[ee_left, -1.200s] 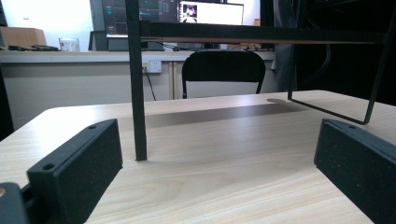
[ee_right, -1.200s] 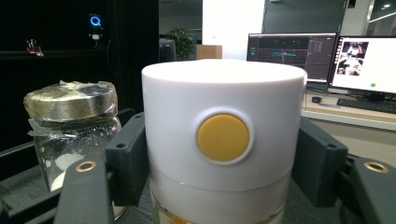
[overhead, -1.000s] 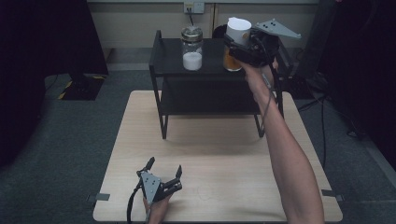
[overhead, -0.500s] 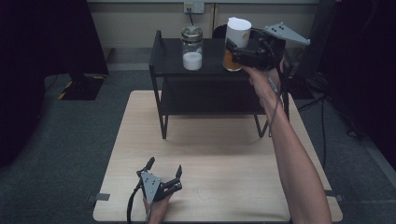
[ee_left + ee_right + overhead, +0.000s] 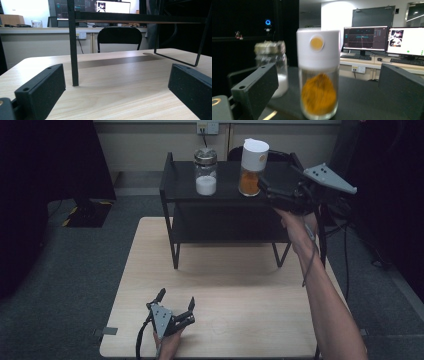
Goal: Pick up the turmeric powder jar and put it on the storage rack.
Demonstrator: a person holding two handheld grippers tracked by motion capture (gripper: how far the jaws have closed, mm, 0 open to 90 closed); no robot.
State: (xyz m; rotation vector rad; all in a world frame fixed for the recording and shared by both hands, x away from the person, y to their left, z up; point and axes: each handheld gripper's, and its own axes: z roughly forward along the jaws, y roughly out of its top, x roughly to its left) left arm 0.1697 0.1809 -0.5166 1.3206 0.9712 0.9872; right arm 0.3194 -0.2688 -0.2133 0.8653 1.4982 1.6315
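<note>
A glass jar of orange powder with a white lid (image 5: 252,167) (image 5: 319,82) stands upright on the top of the black shelf rack (image 5: 225,220). My right gripper (image 5: 265,186) (image 5: 325,77) hovers just to the jar's right at shelf height. Its jaws have just been opening and now stand wide, with the jar a little ahead of them and untouched by the pads. To the left of that jar is a jar of white powder (image 5: 206,170) (image 5: 274,72). My left gripper (image 5: 176,297) (image 5: 116,80) rests open on the wooden table (image 5: 240,285) near its front edge, holding nothing.
The rack's thin black leg (image 5: 73,50) rises from the table ahead of the left gripper. A lower shelf (image 5: 225,227) sits under the top one. Dark carpet surrounds the table, and a black chair (image 5: 119,37) stands behind it.
The right gripper opened and let go of the orange jar, then drew back to the right and slightly down. The jar stays on the shelf top. The left gripper has not moved.
</note>
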